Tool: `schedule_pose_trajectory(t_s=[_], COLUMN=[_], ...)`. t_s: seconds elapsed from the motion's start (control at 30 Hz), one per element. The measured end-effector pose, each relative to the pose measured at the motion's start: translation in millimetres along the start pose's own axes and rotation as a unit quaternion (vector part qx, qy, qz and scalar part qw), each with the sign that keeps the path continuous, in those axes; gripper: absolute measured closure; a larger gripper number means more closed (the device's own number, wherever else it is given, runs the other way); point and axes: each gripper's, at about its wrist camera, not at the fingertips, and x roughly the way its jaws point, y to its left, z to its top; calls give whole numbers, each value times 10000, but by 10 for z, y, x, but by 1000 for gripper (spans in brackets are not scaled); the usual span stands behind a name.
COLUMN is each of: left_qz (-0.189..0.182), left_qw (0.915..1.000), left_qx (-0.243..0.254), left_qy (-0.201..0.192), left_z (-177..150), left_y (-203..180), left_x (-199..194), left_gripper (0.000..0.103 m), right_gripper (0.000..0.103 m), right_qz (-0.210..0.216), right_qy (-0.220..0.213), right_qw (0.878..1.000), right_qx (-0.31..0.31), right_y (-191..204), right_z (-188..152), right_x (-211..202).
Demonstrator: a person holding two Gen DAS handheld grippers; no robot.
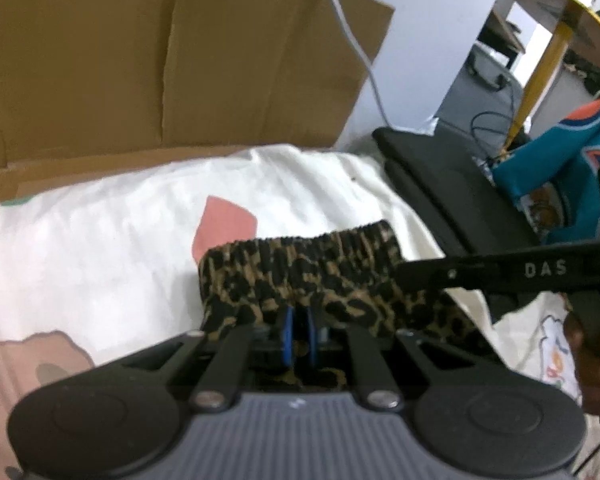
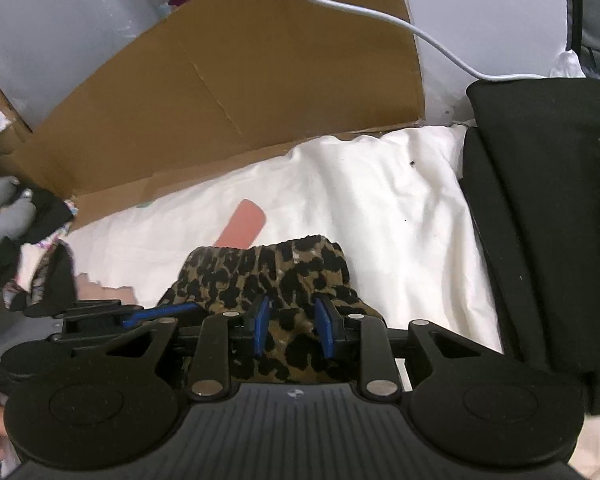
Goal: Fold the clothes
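I see a leopard-print garment [image 1: 300, 276] with a gathered elastic waistband, brown with black spots, bunched on a white sheet [image 1: 100, 248]. Its near edge sits right at both tools, the waistband on the far side, running left to right. My left gripper [image 1: 299, 336] has its blue pads almost together, pinching a fold of the fabric. My right gripper [image 2: 294, 326] stands partly open with cloth bunched between its pads, and they seem to press on it. A cardboard sheet [image 2: 220, 80] stands beyond.
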Motion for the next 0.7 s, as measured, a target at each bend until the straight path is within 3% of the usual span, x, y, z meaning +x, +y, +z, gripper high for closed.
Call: schedule_pose_trajectory(t_s=[0.07, 0.13, 0.27, 0.5, 0.6, 0.7], left_qz=[-43, -137, -145, -129, -120, 3], left_qw=[9999, 9996, 9997, 9993, 9991, 9998], left_qx=[-126, -245, -162, -60, -36, 0], left_qy=[-24, -85, -89, -346, -401, -194], left_z=[-42, -88, -143, -76, -135, -231], left_y=[48, 92, 88, 50, 94, 149], left_x=[22, 40, 29, -390, -524, -465], left_gripper=[94, 94, 95, 96, 96, 96], right_gripper=[73, 83, 83, 79, 71, 69], right_qz=[-80, -144, -183, 127, 281, 371], right_qy=[43, 84, 146, -41, -82, -23], right_qw=[10000, 9998, 9996, 9999, 9991, 9974], right_qx=[36, 82, 129, -7, -294, -611], right_y=[-62, -123, -146, -2, 141, 307], right_z=[-10, -22, -20, -38, -90, -154], right_x=[93, 176, 203, -58, -113, -82])
